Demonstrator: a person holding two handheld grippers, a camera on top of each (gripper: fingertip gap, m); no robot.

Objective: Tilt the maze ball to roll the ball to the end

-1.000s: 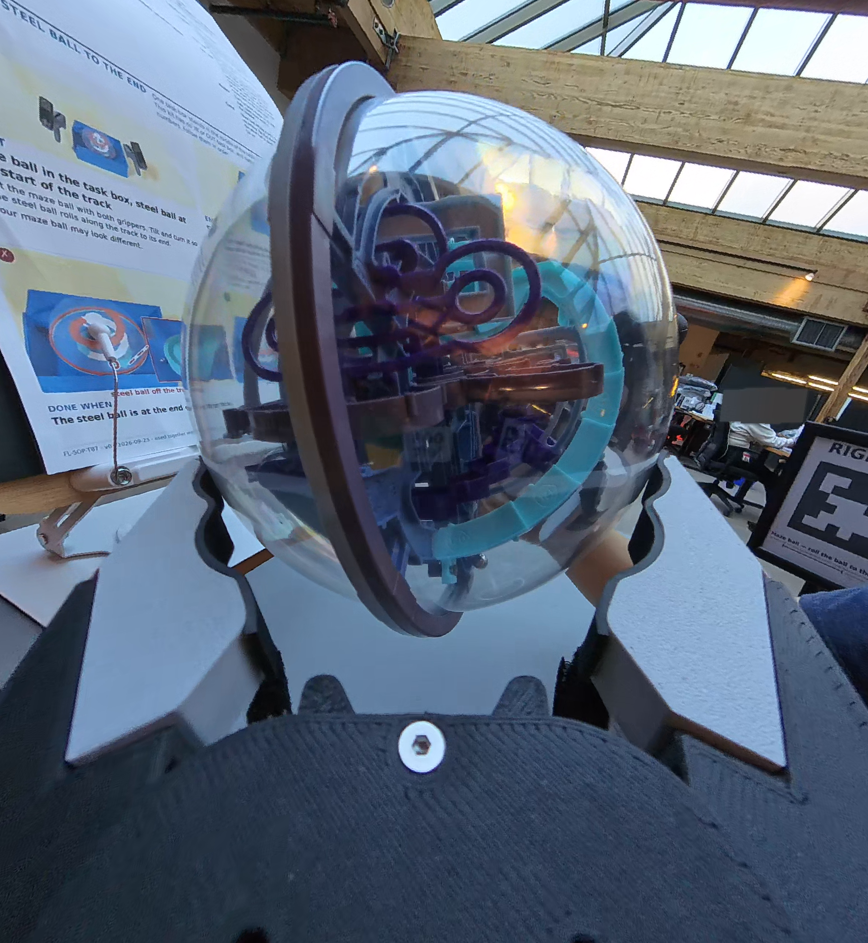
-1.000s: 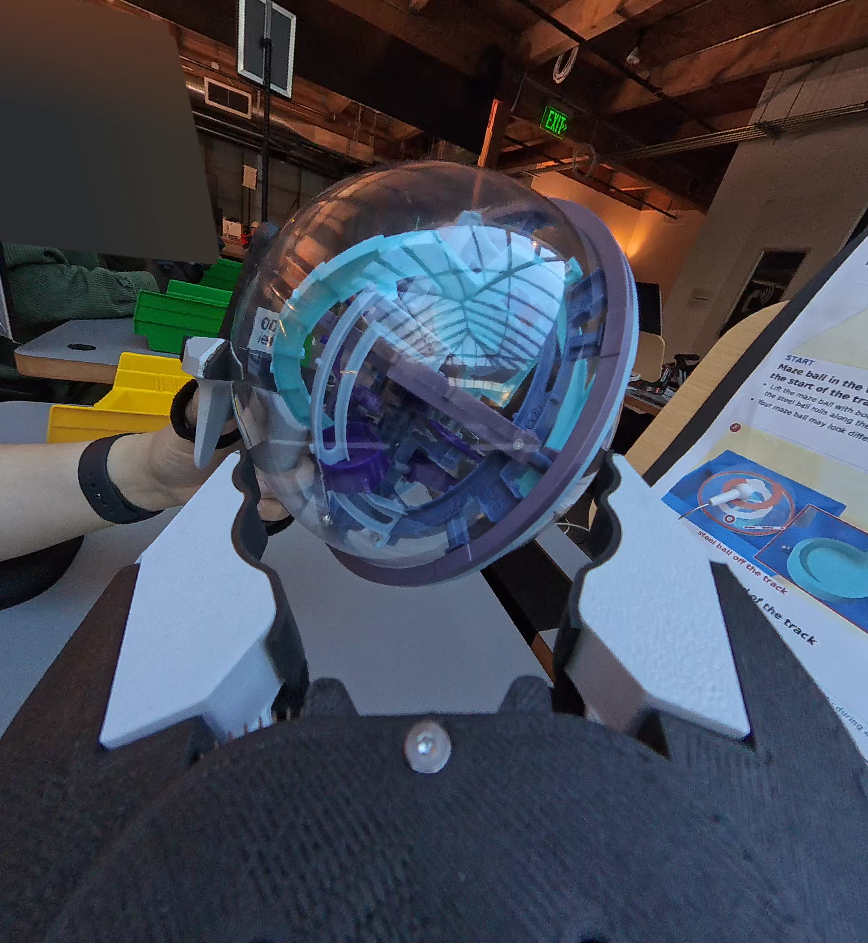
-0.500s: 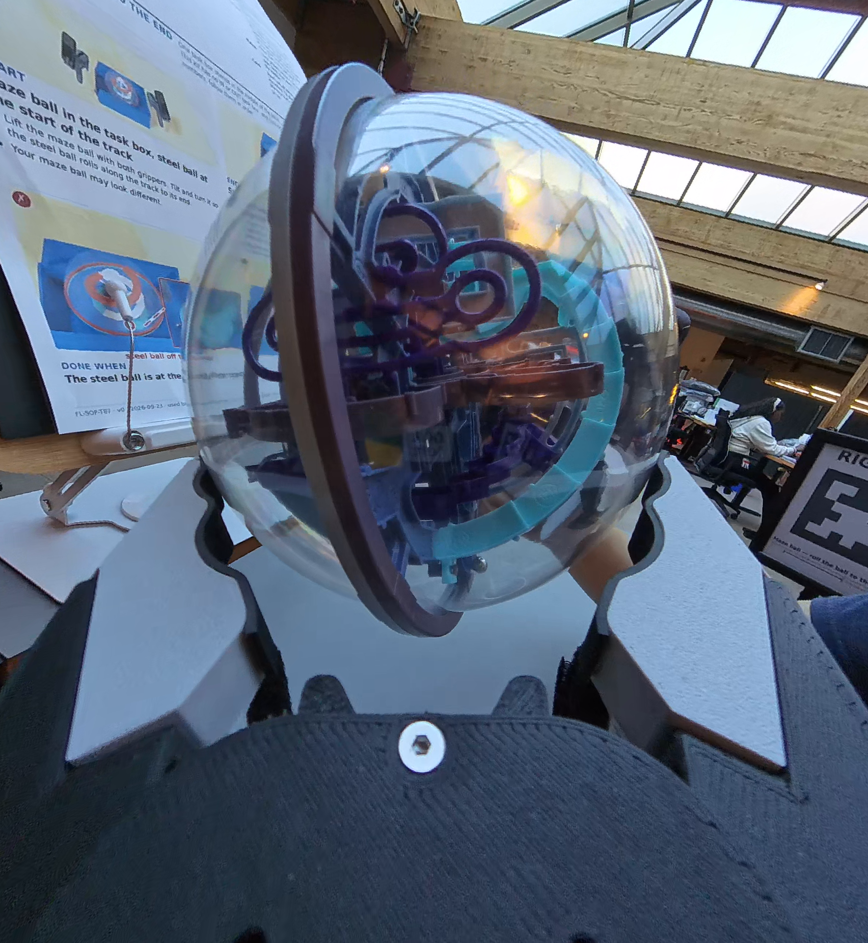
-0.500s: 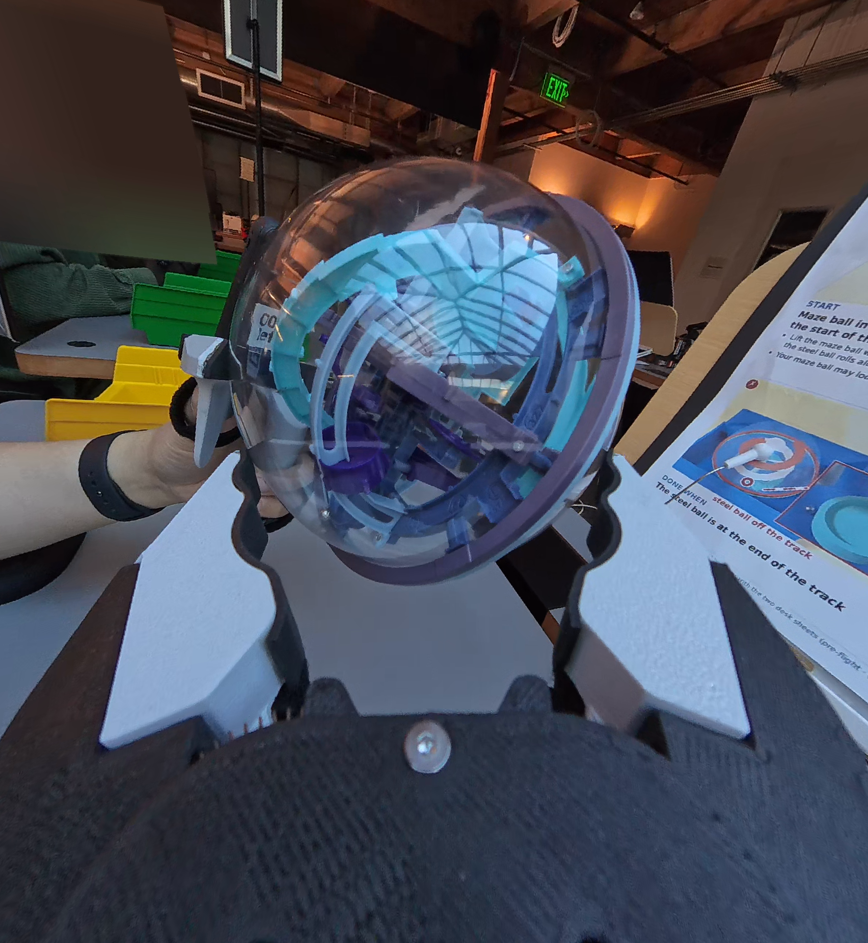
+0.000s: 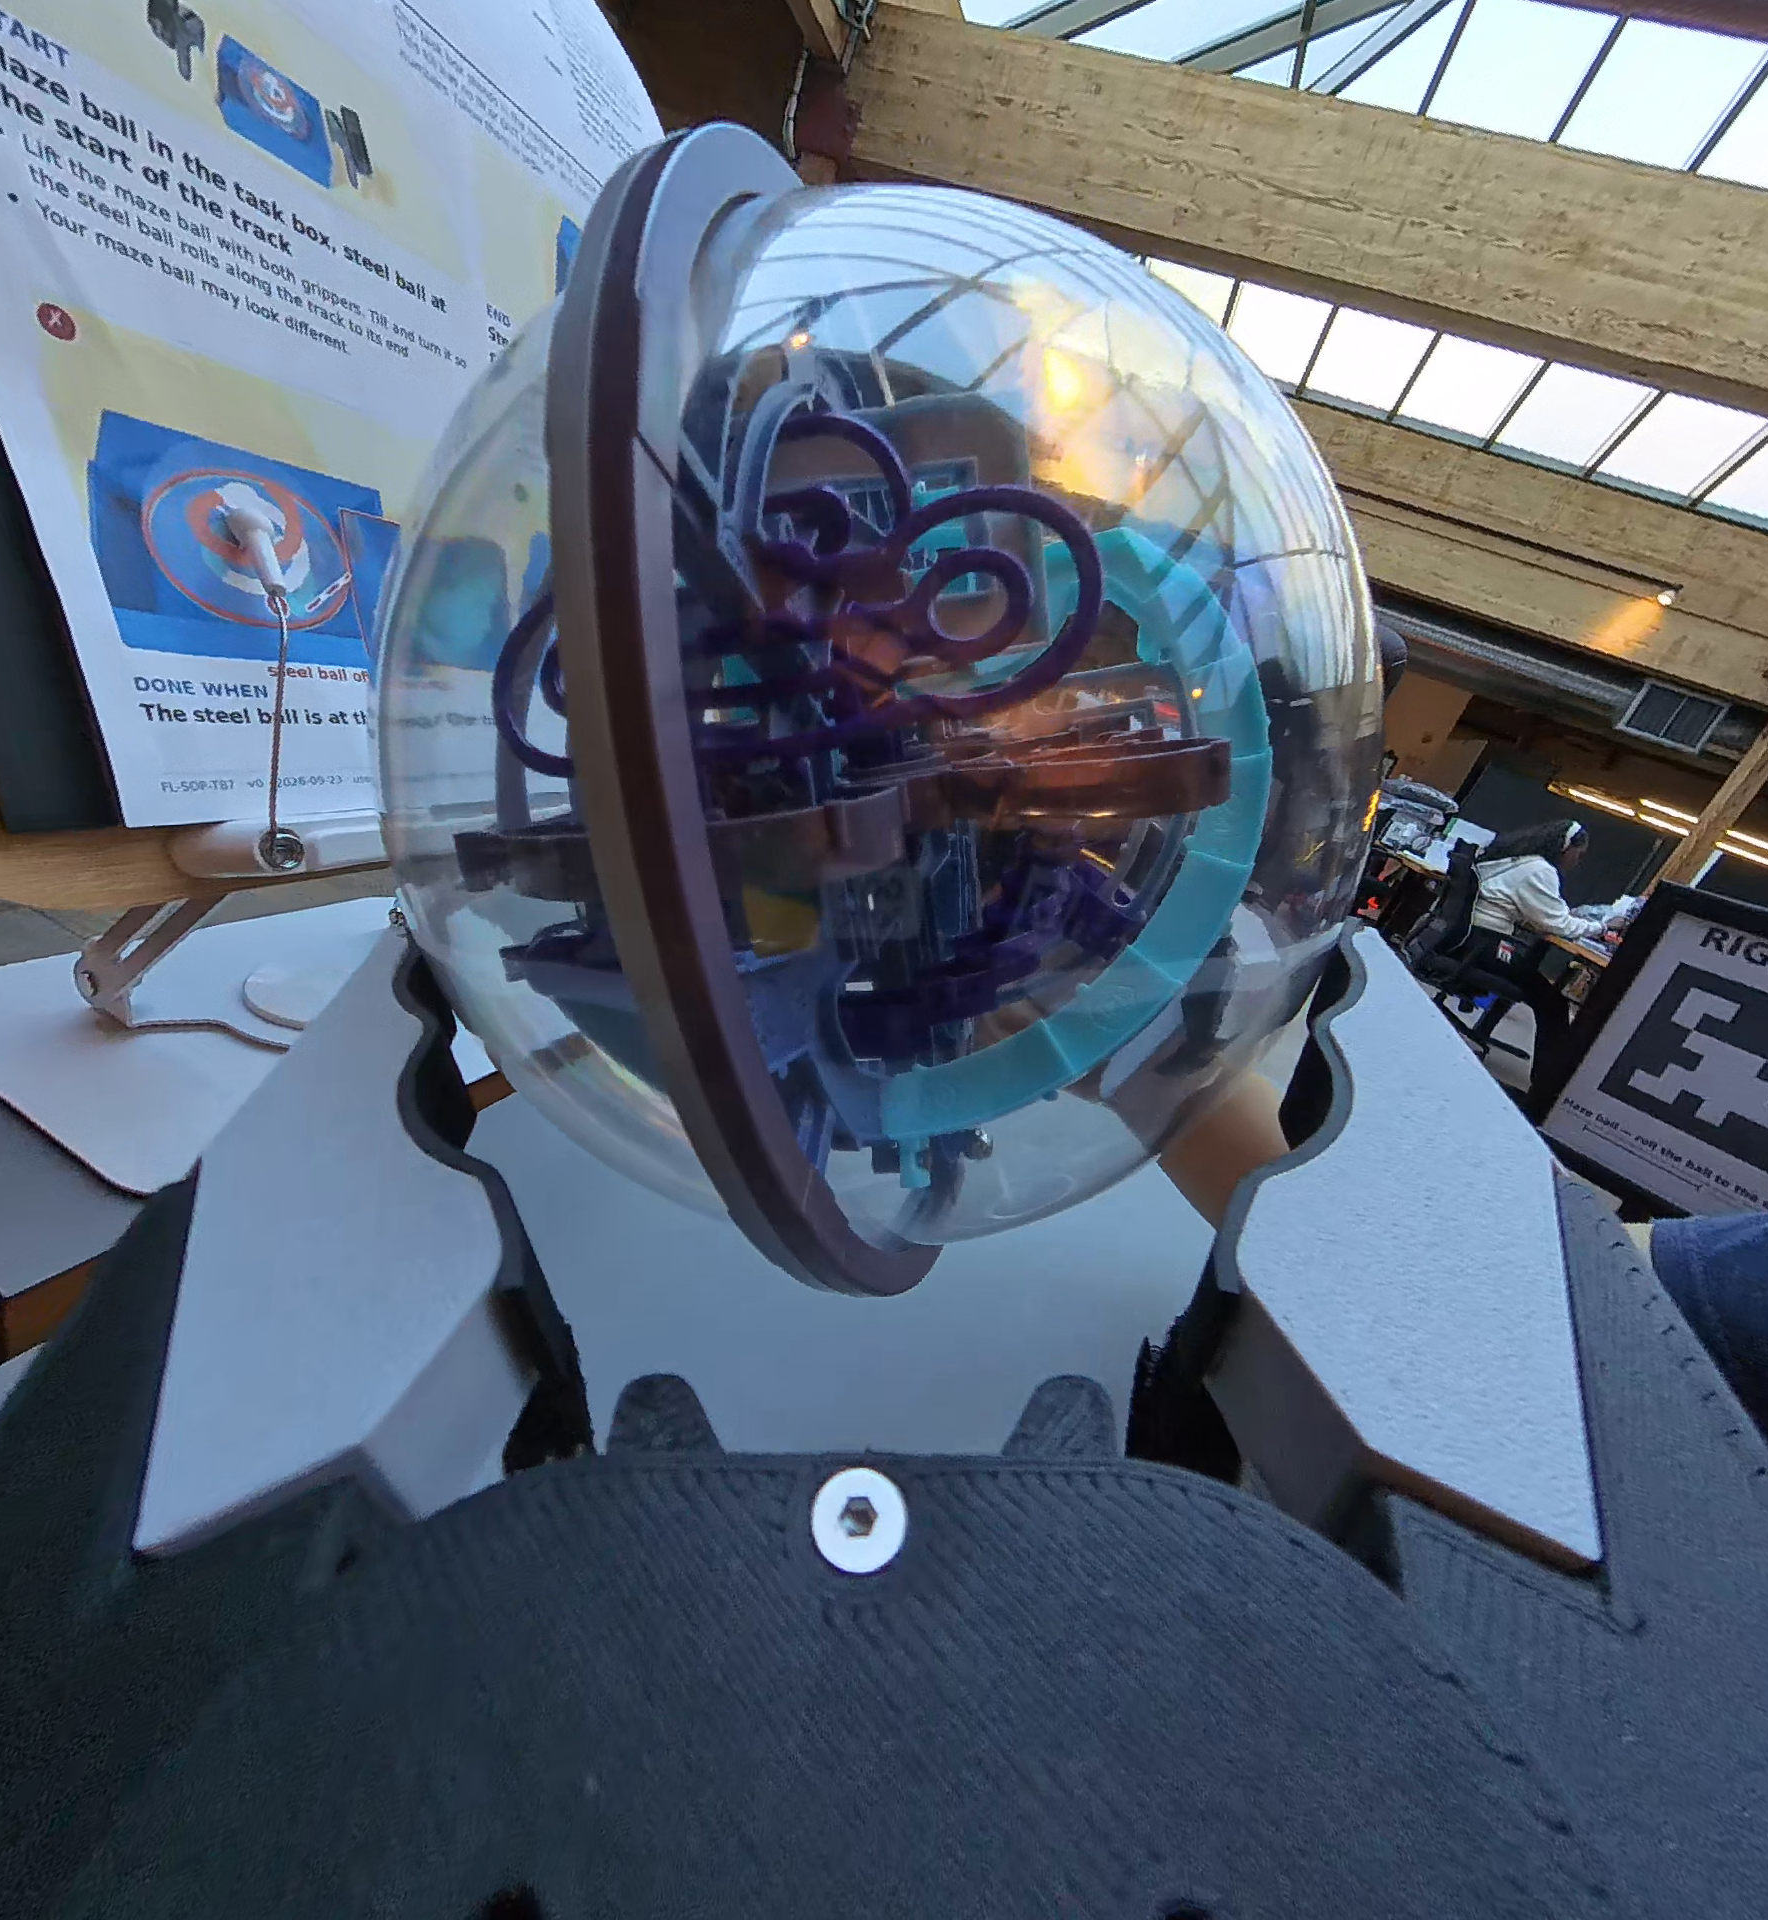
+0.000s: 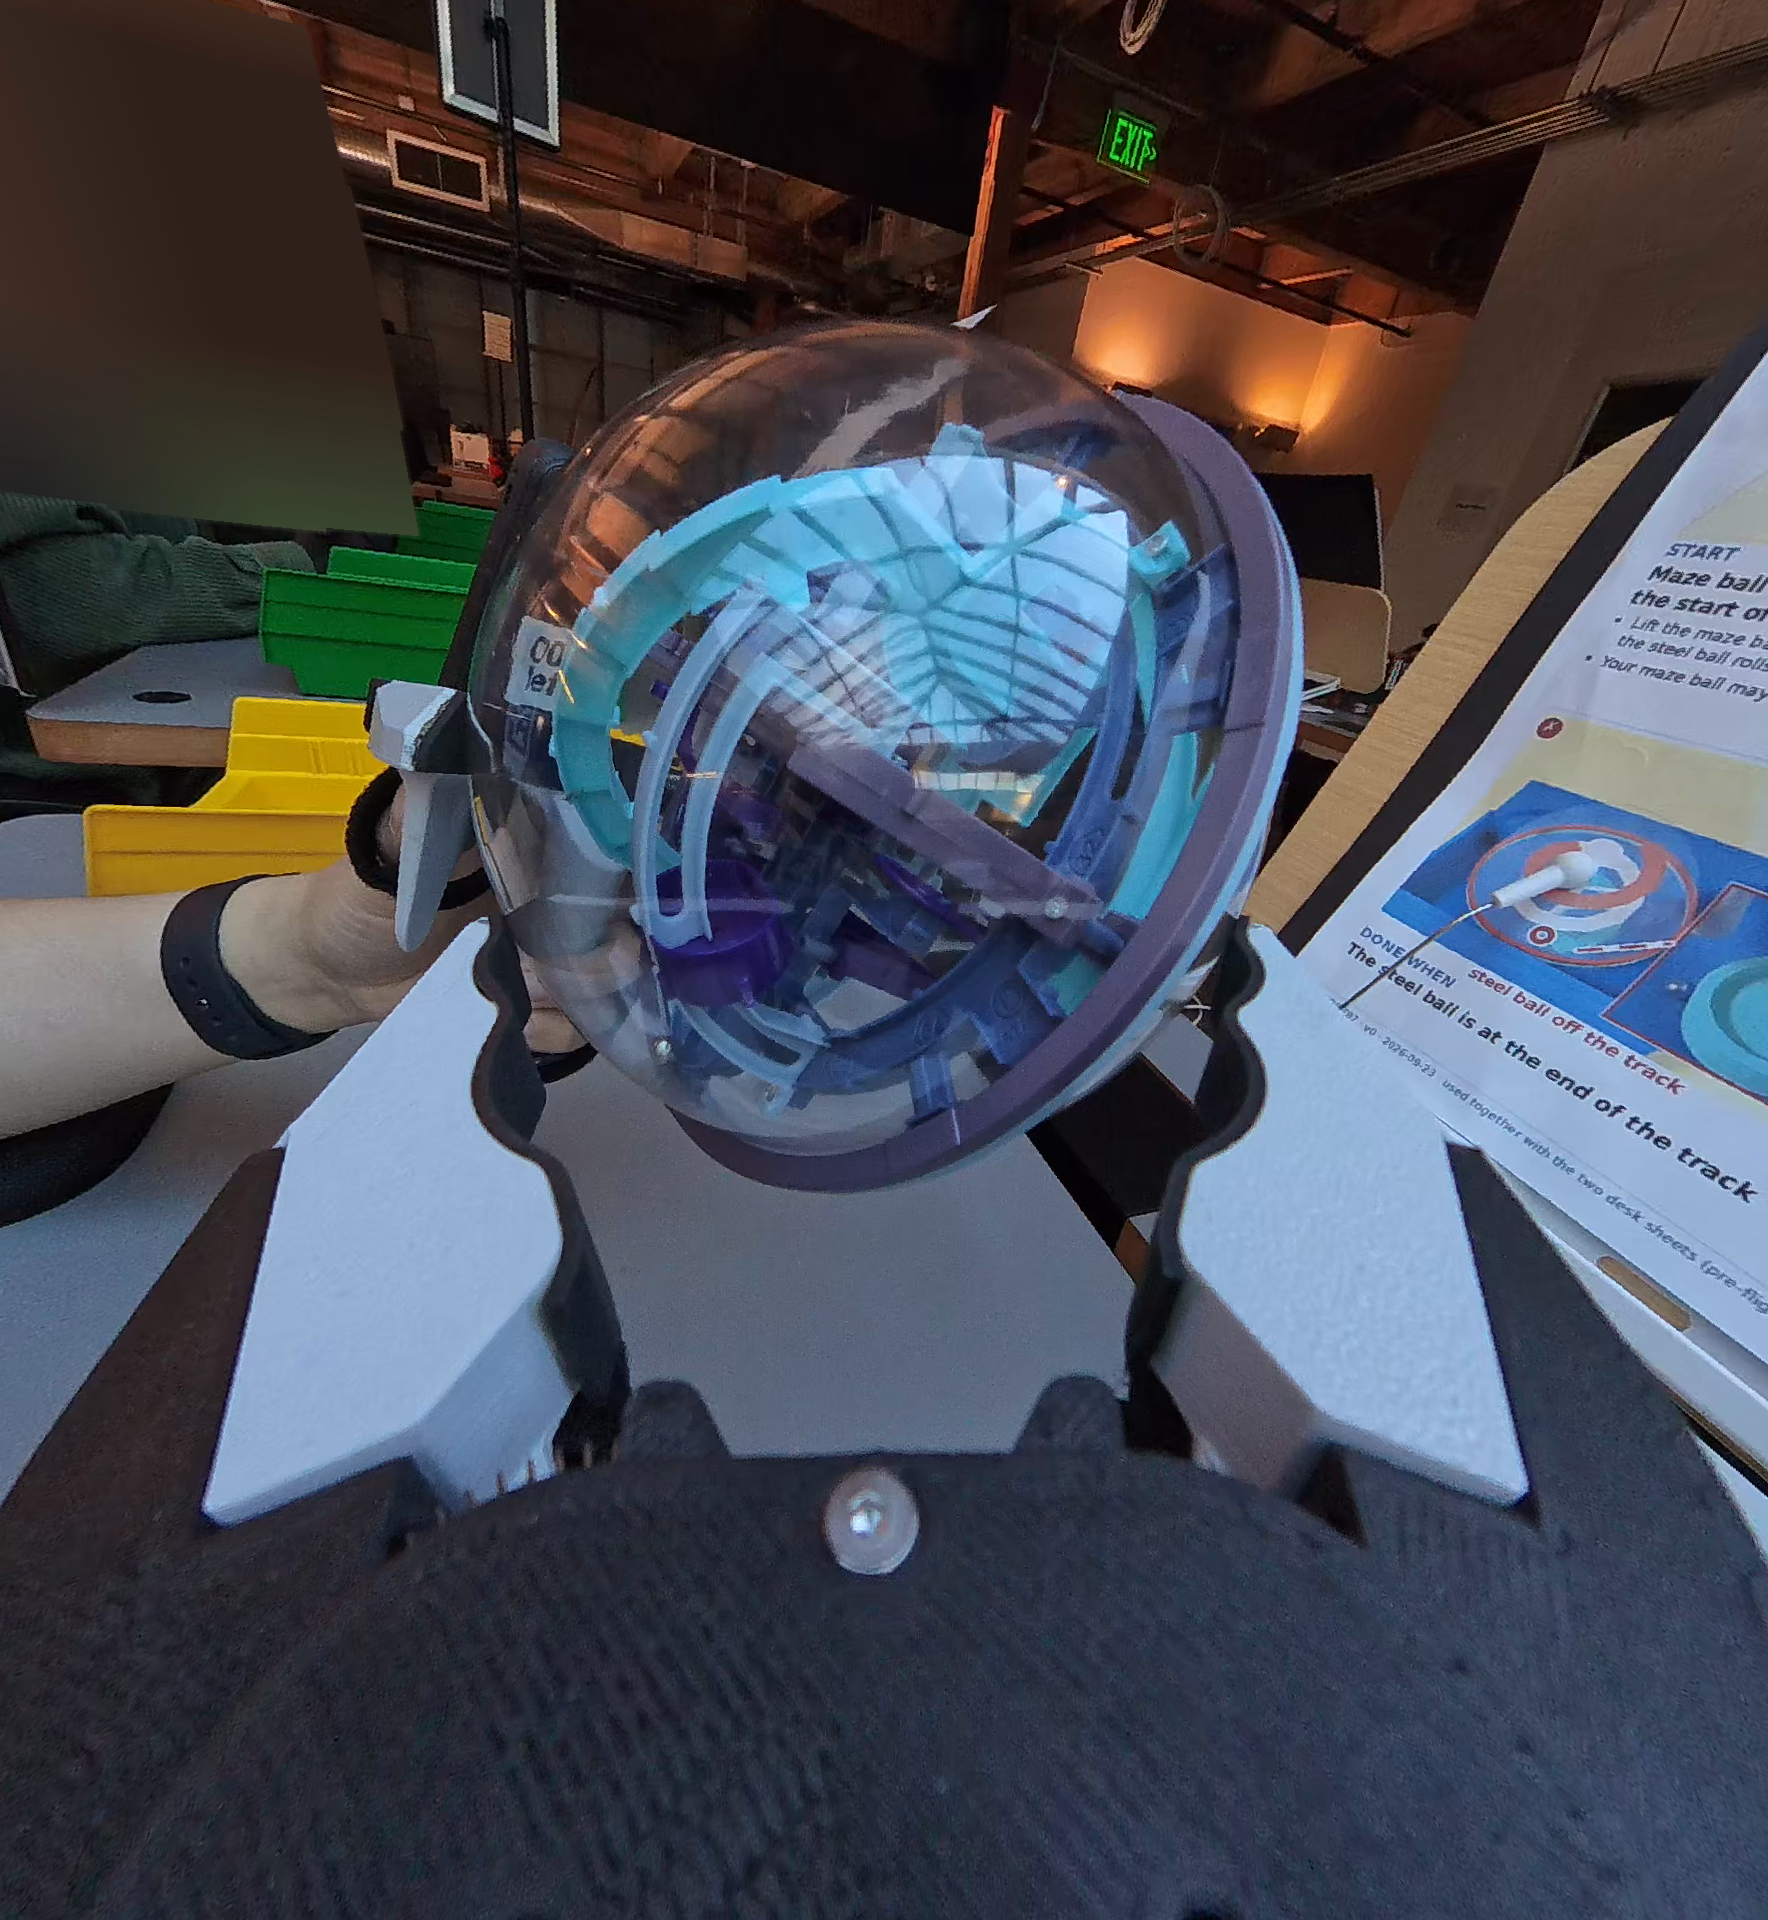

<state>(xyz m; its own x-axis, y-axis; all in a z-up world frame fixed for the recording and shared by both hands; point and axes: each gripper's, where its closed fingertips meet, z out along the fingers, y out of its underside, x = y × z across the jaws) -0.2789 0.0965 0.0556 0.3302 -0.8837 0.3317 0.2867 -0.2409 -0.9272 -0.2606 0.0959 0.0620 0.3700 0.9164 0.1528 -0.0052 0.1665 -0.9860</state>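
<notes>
Left wrist view: I see the maze ball held up off the grey counter, filling the frame between my left tool's two white fingers.
Left tool: pinching the maze ball, one finger on each side of the clear shell low down.
Ball attitude: the dark brown seam ring runs near upright, tipped slightly; purple loops and a teal track arc show inside.
Steel ball: a small shiny bead sits low in the sphere near the teal arc's lower end; I cannot tell whether it is on the track.
Right wrist view: same maze ball, seam ring tilted to the right.
Right tool: pinching the maze ball from the opposite side.
Opposite tool: left tool's finger is visible against the far shell, with the hand holding it.
Surroundings: instruction sheet on a stand behind; yellow bin and green bin well apart on a far counter.
</notes>
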